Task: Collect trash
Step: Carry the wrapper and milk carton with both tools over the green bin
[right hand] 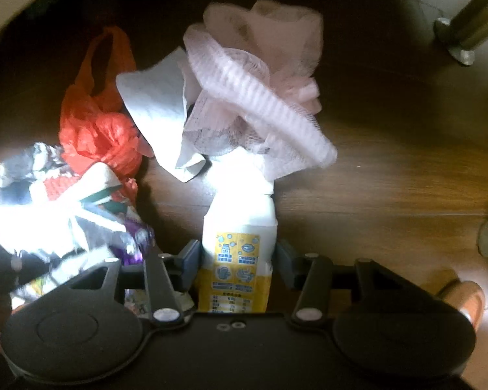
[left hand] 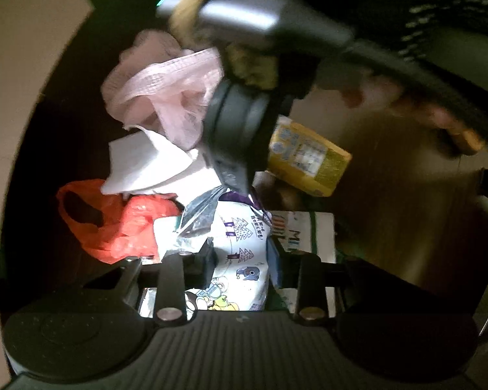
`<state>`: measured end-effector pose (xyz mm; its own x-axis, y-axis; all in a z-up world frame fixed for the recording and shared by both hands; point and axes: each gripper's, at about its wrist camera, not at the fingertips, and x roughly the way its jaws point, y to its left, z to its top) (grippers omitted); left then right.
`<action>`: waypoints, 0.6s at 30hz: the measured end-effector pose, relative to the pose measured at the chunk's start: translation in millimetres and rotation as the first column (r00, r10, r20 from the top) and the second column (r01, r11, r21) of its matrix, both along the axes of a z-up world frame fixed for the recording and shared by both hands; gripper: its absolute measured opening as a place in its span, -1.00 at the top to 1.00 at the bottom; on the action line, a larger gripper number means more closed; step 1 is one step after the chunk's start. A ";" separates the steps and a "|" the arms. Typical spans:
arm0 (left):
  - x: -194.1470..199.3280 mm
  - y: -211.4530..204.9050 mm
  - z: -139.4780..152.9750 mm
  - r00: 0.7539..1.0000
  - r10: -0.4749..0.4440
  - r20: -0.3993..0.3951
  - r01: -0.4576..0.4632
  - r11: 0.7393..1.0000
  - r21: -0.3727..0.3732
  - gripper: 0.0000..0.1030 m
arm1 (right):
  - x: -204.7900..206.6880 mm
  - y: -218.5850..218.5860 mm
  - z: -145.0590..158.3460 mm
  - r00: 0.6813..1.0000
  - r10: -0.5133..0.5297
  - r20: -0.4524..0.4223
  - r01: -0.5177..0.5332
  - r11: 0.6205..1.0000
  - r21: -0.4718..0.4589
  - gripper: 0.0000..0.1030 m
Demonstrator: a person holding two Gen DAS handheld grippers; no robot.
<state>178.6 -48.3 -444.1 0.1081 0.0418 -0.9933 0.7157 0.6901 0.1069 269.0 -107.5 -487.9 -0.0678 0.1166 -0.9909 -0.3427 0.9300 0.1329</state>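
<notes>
Everything lies on a dark brown wood-grain floor (right hand: pixel 390 178), lit brightly near your grippers and falling into shadow farther away. The trash is heaped together: a crumpled red plastic bag (right hand: pixel 94 130), a creased white paper towel (right hand: pixel 156 104) lying against it, and a pale pink mesh bath puff (right hand: pixel 253 91) resting partly over the towel.

Your left gripper (left hand: pixel 242 260) points down into the heap. Its fingers are clenched on a white printed plastic wrapper with cartoon trees (left hand: pixel 244 243), which fills the gap between them. A white carton with green lettering (left hand: pixel 312 234) sits just beside that wrapper.

A white plastic bottle with a yellow label (right hand: pixel 237 227) stands between the fingers of your right gripper (right hand: pixel 237 260). The fingers are spread wide. One pad lies against the bottle and the other is just beside it, so you cannot tell whether they are pressing it.

In the right wrist view the floor on the right side of the heap is bare. It is bounded at the far corner by a round-footed metal furniture leg (right hand: pixel 462 32). In the left wrist view a beige panel (left hand: pixel 32 65) closes off the left side.
</notes>
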 end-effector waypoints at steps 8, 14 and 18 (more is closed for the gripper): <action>21.3 10.9 49.4 0.994 0.085 0.073 -0.084 0.996 -0.023 0.39 | 3.2 -23.3 77.8 0.995 -0.068 0.066 0.069 0.997 -0.019 0.05; 23.3 16.9 107.6 0.972 0.191 0.135 -0.182 0.980 -0.079 0.39 | -9.1 -38.1 156.2 0.983 -0.086 0.165 0.083 0.996 0.023 0.05; 15.3 22.5 147.8 0.945 0.276 0.173 -0.257 0.958 -0.124 0.39 | -24.5 -51.3 211.4 0.964 -0.093 0.250 0.079 0.995 0.065 0.05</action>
